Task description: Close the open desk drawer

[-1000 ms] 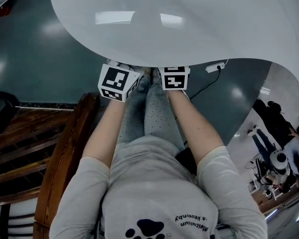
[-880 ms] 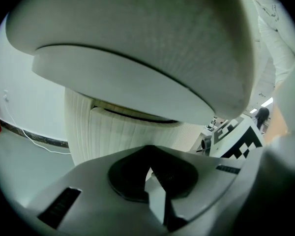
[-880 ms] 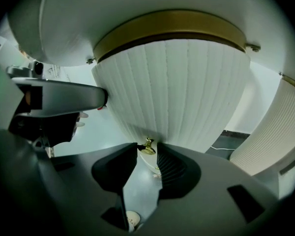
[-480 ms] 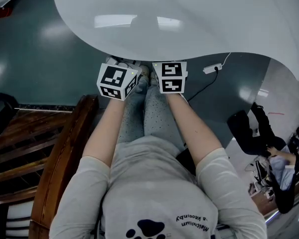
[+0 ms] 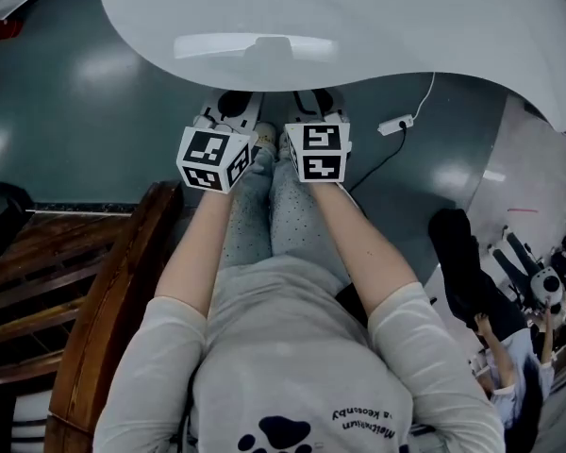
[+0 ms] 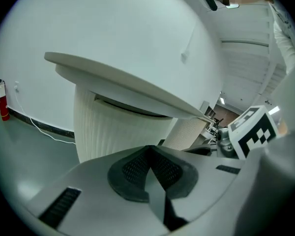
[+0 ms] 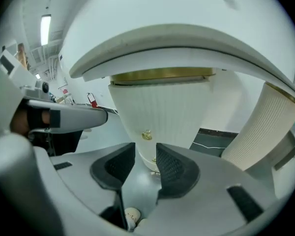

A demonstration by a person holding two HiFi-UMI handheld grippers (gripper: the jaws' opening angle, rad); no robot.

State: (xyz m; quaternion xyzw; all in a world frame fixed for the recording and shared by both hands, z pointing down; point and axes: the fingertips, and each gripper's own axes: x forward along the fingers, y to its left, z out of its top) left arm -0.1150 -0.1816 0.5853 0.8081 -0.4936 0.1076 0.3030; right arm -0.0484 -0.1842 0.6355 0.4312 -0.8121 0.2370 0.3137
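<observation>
Seemingly backing off, a person stands at the white tabletop (image 5: 377, 17) with the right gripper (image 7: 145, 149) aimed at the brass knob (image 7: 146, 135) on the ribbed drawer front (image 7: 162, 107), centre of the right gripper view, under the tabletop's edge. Its jaws have just been opening and hold nothing. The left gripper (image 6: 149, 154) is clenched on nothing. Whether the drawer front sits flush cannot be told; left ajar, it may roll back out, or the spread jaws could snag the knob.
</observation>
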